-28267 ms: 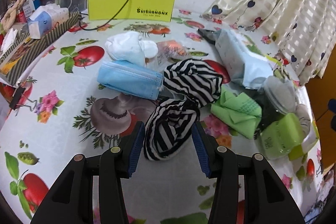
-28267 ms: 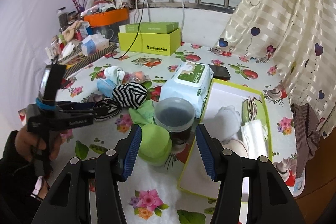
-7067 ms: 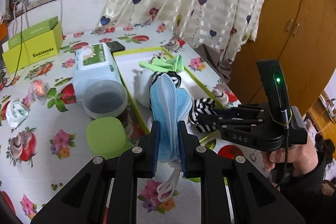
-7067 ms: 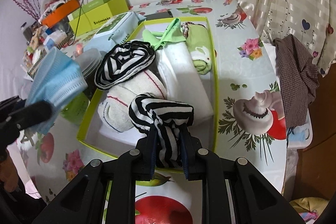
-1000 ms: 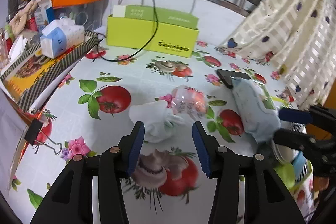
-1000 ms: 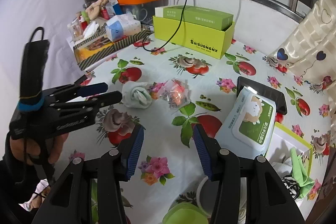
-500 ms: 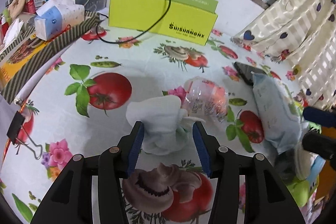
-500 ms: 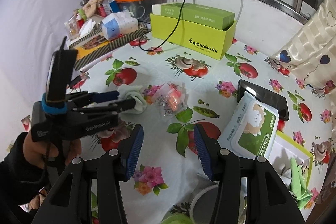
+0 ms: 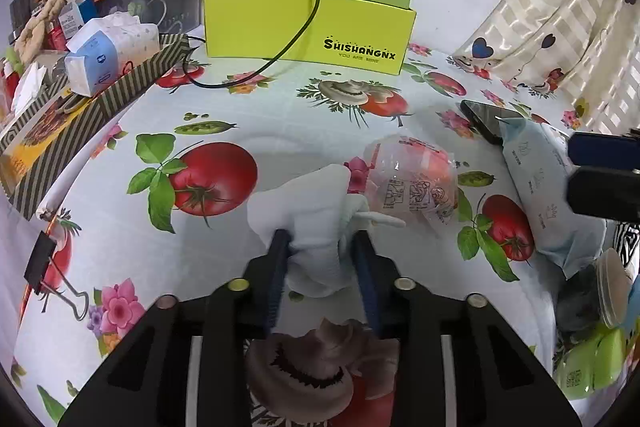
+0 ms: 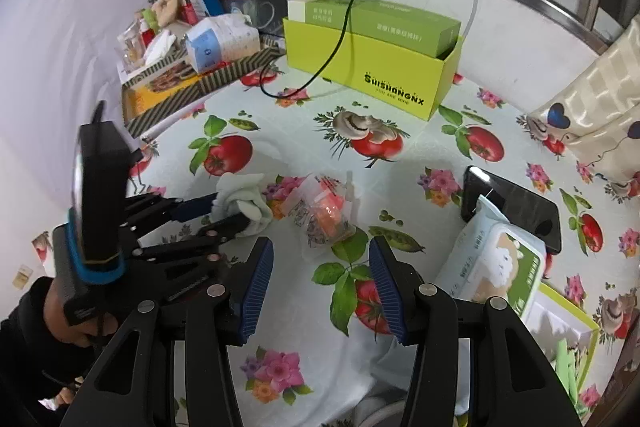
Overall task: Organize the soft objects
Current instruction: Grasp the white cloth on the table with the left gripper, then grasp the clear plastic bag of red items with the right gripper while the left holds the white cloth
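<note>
On the desk [image 9: 280, 115] the rolled socks [image 9: 316, 223] lie at the near middle, between the closing jaws of the left tool [image 9: 322, 271], with the plastic packet [image 9: 412, 183] touching them on the right. Farther right lie the wipes pack [image 9: 540, 187] and, behind it, the phone [image 9: 484, 119]; the lettered box [image 9: 308, 27] stands at the far edge, the striped tray [image 9: 100, 107] far left.

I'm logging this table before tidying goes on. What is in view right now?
white sock bundle: one, white, on the tablecloth between the left fingers.
clear packet: one, clear with orange contents, touching the bundle's right side.
wet wipes pack: one, pale blue with green label, right.
phone: one, black, behind the wipes.
yellow-green box: one, back centre.
binder clip: one, black, left edge.
left gripper: closing on the bundle.
right gripper: open, empty.
</note>
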`<state>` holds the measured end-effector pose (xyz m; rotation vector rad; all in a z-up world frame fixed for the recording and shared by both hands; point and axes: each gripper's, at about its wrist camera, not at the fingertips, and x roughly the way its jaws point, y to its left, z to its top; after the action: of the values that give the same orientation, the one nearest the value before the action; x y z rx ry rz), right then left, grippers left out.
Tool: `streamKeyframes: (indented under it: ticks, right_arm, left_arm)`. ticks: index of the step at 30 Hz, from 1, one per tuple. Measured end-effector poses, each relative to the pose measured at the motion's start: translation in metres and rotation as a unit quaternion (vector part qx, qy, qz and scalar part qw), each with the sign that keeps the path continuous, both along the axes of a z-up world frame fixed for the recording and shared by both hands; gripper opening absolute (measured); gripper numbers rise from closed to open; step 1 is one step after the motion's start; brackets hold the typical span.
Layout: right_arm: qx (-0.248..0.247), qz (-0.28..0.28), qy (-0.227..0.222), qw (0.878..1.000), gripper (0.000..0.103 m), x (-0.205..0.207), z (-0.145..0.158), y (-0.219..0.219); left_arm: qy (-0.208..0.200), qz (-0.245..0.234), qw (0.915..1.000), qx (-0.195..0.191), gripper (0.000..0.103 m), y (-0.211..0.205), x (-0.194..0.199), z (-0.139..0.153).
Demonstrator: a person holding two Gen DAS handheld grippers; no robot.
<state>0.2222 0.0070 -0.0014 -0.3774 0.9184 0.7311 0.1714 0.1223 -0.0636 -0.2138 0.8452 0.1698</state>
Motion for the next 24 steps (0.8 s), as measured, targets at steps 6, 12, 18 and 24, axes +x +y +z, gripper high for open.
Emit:
streamKeyframes:
  ticks: [6,12,18,24]
  right_arm:
    - [-0.017,0.004,0.013,1.000,0.049,0.020,-0.008,0.011]
    - [-0.064,0.035,0.033,0.997,0.049,0.043,-0.029,0.032]
    - [-0.099,0.060,0.063,0.991,0.054,0.063,-0.053,0.056]
    - [-0.129,0.054,0.078,0.987,0.034,0.071,-0.074,0.068]
  left_arm:
    - [0.000,-0.002,1.0000,-0.003,0.025,0.002,-0.007,0.003]
    - [-0.012,0.000,0.9999,-0.010,0.025,0.005,-0.022,0.010]
    - [-0.016,-0.001,0.9997,-0.017,0.025,0.009,-0.029,0.012]
    - [-0.014,0.001,0.9998,-0.016,0.025,0.011,-0.031,0.012]
